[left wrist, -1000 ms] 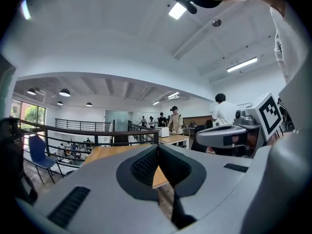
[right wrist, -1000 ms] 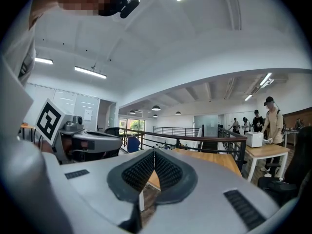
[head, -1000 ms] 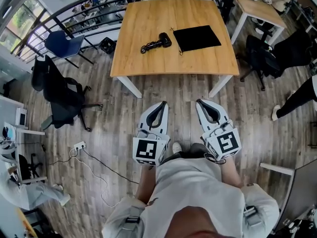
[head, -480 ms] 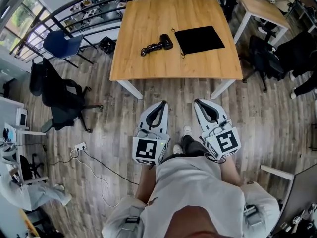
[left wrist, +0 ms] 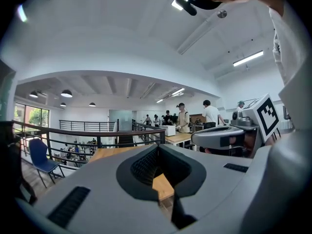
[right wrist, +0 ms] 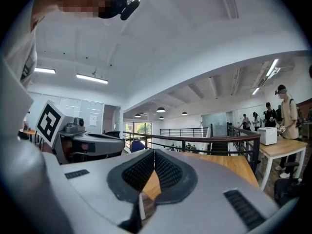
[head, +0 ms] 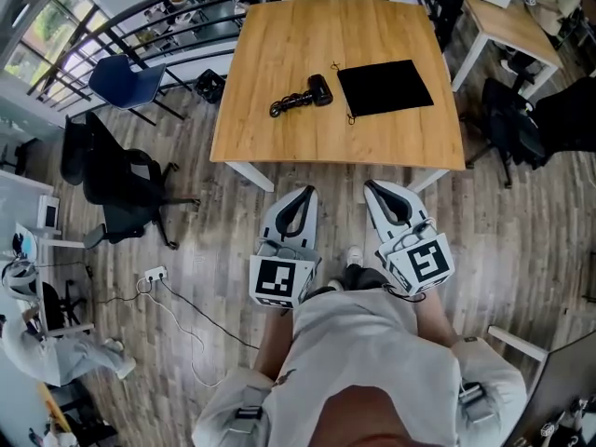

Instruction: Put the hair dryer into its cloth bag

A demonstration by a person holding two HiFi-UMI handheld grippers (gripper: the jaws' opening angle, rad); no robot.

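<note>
A black hair dryer [head: 302, 96] lies on the wooden table [head: 279, 128], with a flat black cloth bag [head: 385, 88] just to its right. Both sit well ahead of me. My left gripper [head: 308, 192] and right gripper [head: 370, 187] are held side by side over the floor, short of the table's near edge. Each is shut with nothing between its jaws. In the left gripper view the left gripper [left wrist: 157, 147] points level at the table top [left wrist: 112, 153], and the right gripper [right wrist: 154, 152] does the same in its own view.
A blue chair [head: 126, 82] and black office chairs [head: 116, 180] stand left of the table. A second desk [head: 515, 28] with a dark chair [head: 512, 128] is at the right. A railing [head: 168, 17] runs behind. A power strip and cable [head: 154, 276] lie on the floor. Several people [left wrist: 195, 116] stand far off.
The table, hair dryer and bag have drawn nearer in the head view as I move forward. Both grippers stay shut, side by side. A person's leg at the right edge has left the view.
</note>
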